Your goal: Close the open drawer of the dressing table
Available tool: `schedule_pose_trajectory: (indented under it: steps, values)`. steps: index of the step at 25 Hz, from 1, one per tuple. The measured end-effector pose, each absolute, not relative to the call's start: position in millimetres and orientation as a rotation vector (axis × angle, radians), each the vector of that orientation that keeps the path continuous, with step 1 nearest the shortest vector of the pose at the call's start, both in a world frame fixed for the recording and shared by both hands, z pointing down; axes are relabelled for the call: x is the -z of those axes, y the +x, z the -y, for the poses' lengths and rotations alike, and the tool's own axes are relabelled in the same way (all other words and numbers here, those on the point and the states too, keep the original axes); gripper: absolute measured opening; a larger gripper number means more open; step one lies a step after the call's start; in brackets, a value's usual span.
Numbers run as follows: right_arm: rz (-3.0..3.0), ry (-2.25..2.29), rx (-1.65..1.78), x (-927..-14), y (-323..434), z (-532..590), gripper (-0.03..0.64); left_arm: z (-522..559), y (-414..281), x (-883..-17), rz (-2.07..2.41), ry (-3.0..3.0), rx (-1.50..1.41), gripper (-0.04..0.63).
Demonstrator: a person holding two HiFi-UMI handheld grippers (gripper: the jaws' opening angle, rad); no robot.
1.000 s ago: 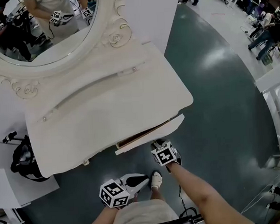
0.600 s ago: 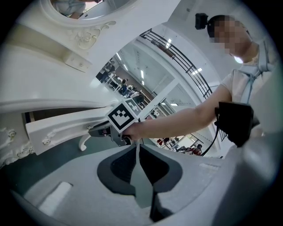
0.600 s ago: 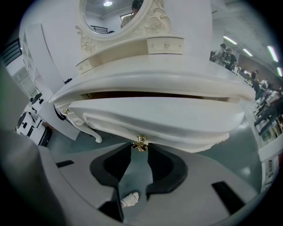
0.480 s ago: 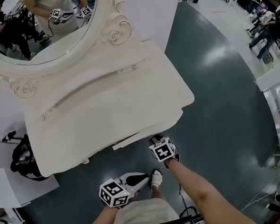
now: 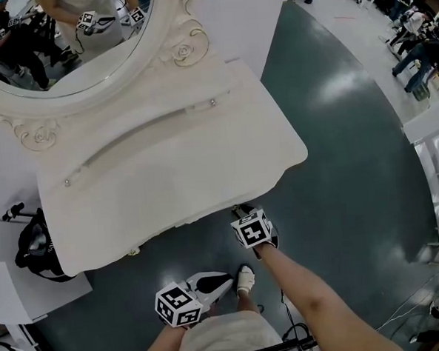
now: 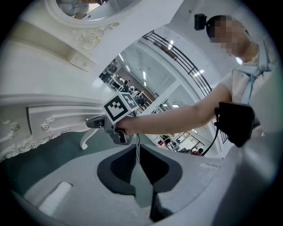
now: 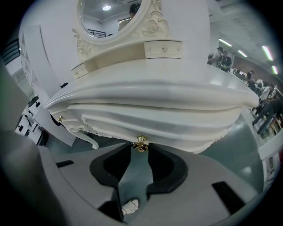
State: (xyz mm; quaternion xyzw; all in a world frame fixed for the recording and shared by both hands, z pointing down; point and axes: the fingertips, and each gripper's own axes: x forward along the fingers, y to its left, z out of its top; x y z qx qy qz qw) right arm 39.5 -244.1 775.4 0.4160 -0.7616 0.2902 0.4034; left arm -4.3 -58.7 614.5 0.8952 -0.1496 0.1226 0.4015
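The white dressing table (image 5: 166, 159) stands in front of me, its drawer front (image 7: 146, 123) flush under the tabletop edge. The drawer's small gold knob (image 7: 140, 143) sits between the tips of my right gripper (image 7: 140, 148), and the jaws close on it from both sides. In the head view the right gripper (image 5: 240, 210) points down at the table's front edge. The left gripper view shows the right gripper (image 6: 90, 122) with its tips against the drawer front. My left gripper (image 5: 226, 282) hangs low by my body, away from the table, its tips (image 6: 135, 149) together and holding nothing.
An oval mirror (image 5: 55, 40) tops the table. A black bag (image 5: 35, 253) lies on the floor at the table's left, beside a white box (image 5: 26, 294). My white shoe (image 5: 244, 281) is below the grippers. A curved table leg (image 7: 90, 141) stands left of the knob. Dark green floor stretches right.
The drawer, which stuck out from the table front a second ago, has slid in until flush. My right gripper moved with it toward the table. The left gripper stayed put.
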Motion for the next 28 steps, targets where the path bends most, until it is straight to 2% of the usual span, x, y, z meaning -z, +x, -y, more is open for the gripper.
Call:
schedule_pose_trajectory:
  steps: [24,28]
  values:
    - [1.915,1.094,-0.764,-778.1,27.6,271.6,0.137,72.9,-12.8,-618.9,0.413,2.249,-0.288,0.012]
    - [1.927,1.095,-0.777,-773.3,27.5,271.3,0.158,75.3,-12.9,-616.3,0.418,2.258,-0.291,0.012]
